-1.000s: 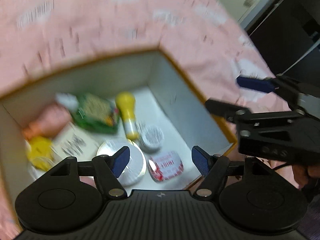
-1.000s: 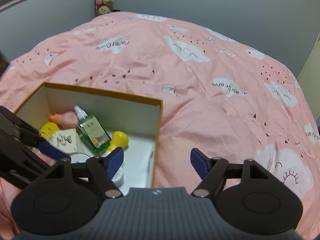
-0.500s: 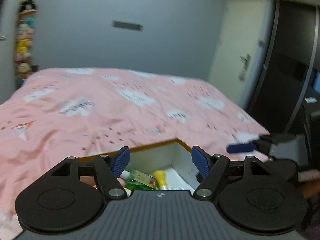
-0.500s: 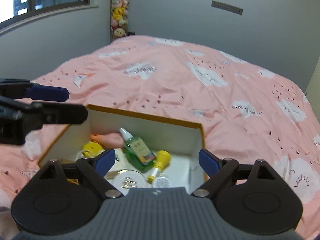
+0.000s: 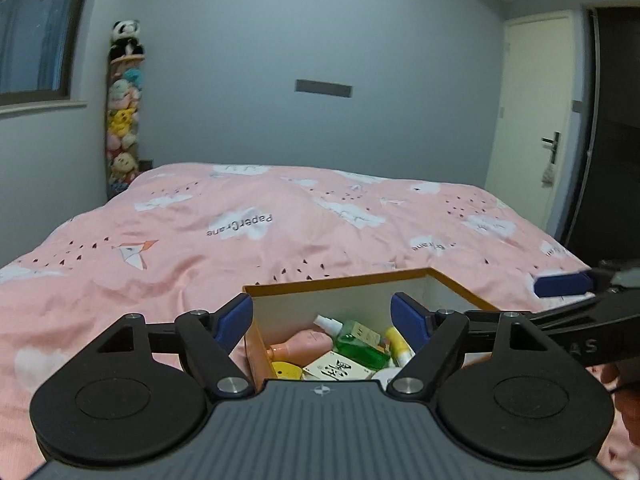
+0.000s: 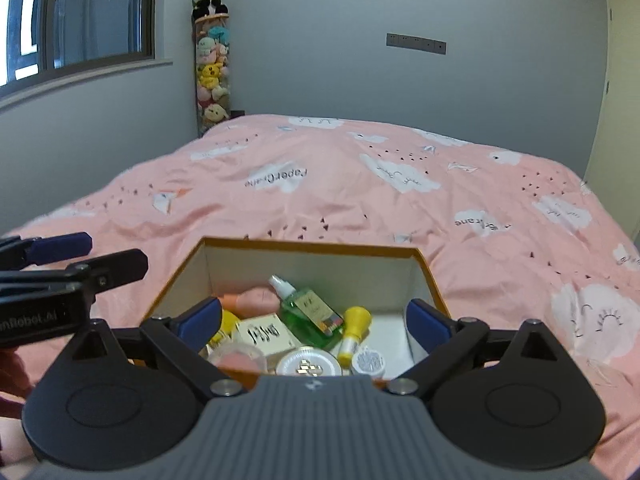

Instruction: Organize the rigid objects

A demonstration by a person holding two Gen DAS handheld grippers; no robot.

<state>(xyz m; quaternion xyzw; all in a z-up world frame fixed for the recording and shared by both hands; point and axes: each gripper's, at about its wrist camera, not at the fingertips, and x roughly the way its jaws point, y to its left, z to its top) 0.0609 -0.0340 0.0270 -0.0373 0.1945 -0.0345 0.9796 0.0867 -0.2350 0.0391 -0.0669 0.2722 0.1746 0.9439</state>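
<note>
An open box with an orange rim (image 5: 340, 282) (image 6: 312, 246) and white walls stands on the pink bedcover. Inside lie a green spray bottle (image 5: 360, 342) (image 6: 310, 312), a yellow-capped bottle (image 6: 354, 330), a pink bottle (image 5: 300, 344), a white carton with black characters (image 6: 266, 334), a round tin (image 6: 308, 364) and a small white jar (image 6: 370, 362). My left gripper (image 5: 322, 316) hovers over the box's near left side, jaws opening, nothing between them. My right gripper (image 6: 314, 320) hangs above the near edge, jaws also opening and empty.
The pink bedcover (image 6: 360, 184) spreads around the box on all sides. A tall tube of plush toys (image 6: 210, 64) stands in the far corner under a window (image 6: 80, 12). A door (image 5: 536, 120) and a dark wardrobe (image 5: 616, 140) are on the right.
Both views have tipped up and drawn back from the box, so the far wall now shows. Both pairs of jaws have spread wider. Nothing was taken hold of.
</note>
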